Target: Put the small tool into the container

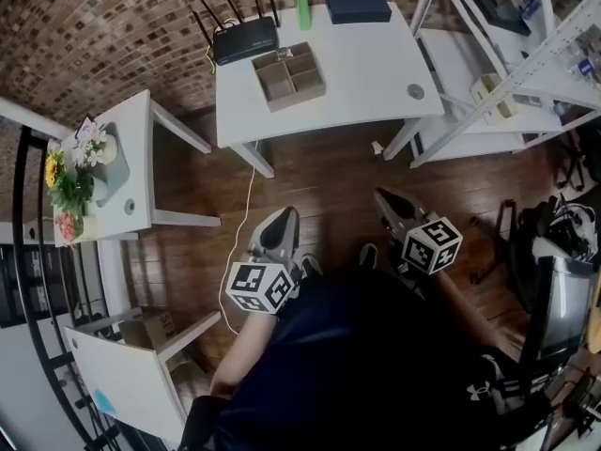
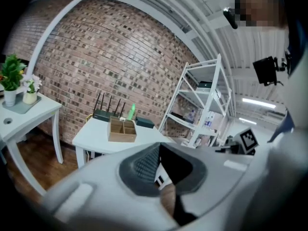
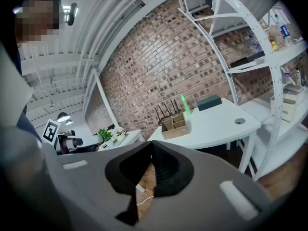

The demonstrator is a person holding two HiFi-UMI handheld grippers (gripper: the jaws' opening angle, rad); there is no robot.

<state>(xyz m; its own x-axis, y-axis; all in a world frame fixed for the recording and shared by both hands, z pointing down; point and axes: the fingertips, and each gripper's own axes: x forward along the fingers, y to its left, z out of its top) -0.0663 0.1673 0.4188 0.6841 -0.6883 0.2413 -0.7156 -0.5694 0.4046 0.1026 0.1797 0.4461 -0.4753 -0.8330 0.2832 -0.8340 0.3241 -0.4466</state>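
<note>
The container, a wooden box with several compartments (image 1: 288, 76), stands on the white table (image 1: 366, 73); it also shows in the left gripper view (image 2: 121, 129) and the right gripper view (image 3: 175, 125). No small tool shows in any view. Both grippers hang low over the wooden floor, close to the person's body and well short of the table. My left gripper (image 1: 282, 216) (image 2: 159, 147) is shut with nothing between its jaws. My right gripper (image 1: 380, 195) (image 3: 152, 143) is shut and holds nothing either.
Behind the box stand a black router (image 1: 244, 38), a green bottle (image 1: 301, 5) and a dark blue case (image 1: 358, 7). White shelving (image 1: 507, 54) is at the right, a side table with flowers (image 1: 103, 172) at the left. A white cable (image 1: 246, 205) runs over the floor.
</note>
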